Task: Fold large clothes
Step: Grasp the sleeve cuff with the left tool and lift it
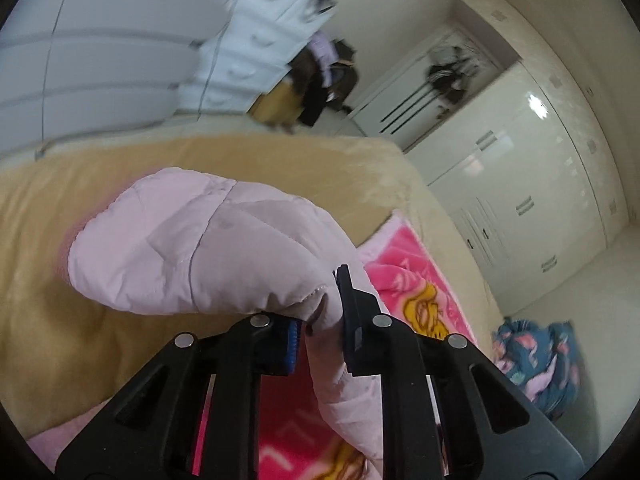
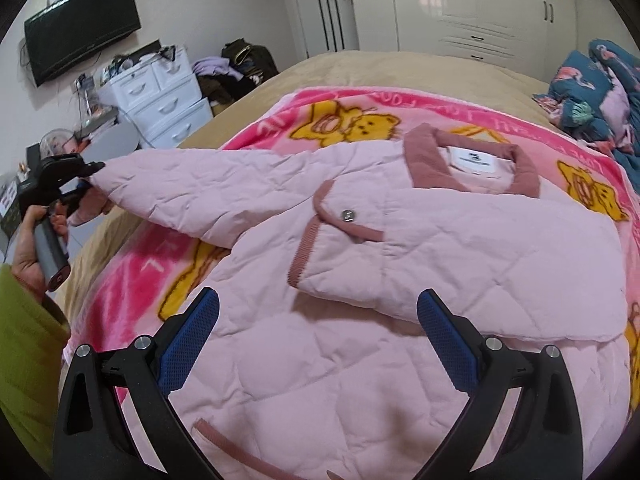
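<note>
A pale pink quilted jacket [image 2: 360, 240] lies front up on a pink cartoon blanket [image 2: 320, 112], its darker pink collar [image 2: 472, 160] toward the far side. One sleeve [image 2: 460, 264] is folded across the chest. The other sleeve [image 2: 192, 184] stretches out to the left, lifted off the bed. My left gripper [image 2: 94, 172] is shut on that sleeve's cuff end; in the left wrist view the sleeve [image 1: 192, 240] bulges beyond the closed fingers of the left gripper [image 1: 320, 316]. My right gripper [image 2: 319, 312] hangs open over the jacket's lower body with nothing between its blue pads [image 2: 188, 344].
The blanket covers a tan bed [image 2: 360, 64]. Crumpled blue patterned bedding [image 2: 600, 92] lies at the bed's right. White drawers [image 2: 164, 96], a wall TV [image 2: 80, 28] and a clothes pile [image 2: 236, 68] stand at the left, wardrobes [image 2: 480, 4] behind. A hand [image 2: 28, 252] and green sleeve [image 2: 24, 340] show at left.
</note>
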`<control>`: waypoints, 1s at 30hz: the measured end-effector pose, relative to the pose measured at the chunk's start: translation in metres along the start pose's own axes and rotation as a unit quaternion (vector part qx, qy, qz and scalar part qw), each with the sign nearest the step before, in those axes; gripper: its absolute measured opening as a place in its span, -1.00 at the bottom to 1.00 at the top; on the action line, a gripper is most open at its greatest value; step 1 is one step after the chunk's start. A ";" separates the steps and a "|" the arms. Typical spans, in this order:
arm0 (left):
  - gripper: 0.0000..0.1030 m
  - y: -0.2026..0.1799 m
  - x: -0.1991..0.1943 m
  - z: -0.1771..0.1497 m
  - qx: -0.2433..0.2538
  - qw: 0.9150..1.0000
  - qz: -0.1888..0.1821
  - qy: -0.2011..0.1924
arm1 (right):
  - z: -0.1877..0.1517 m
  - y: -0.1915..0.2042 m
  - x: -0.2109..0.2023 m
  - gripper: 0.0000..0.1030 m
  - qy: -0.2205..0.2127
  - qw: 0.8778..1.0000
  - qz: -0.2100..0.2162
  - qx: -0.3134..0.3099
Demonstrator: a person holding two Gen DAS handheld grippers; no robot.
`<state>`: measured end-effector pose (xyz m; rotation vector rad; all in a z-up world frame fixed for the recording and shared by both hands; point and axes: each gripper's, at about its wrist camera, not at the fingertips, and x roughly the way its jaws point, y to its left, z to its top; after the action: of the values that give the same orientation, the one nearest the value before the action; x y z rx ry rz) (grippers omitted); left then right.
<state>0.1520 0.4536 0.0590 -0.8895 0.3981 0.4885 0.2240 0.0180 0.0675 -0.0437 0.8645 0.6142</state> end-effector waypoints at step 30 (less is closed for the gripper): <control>-0.84 -0.241 -0.076 -0.113 0.237 0.966 -0.096 -0.026 | -0.026 -0.099 -0.113 0.92 -0.092 0.990 -0.001 0.109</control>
<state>0.2099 0.2159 0.1871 -0.4424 0.3556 0.2215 0.2021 -0.1263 0.1118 0.2064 0.7476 0.5107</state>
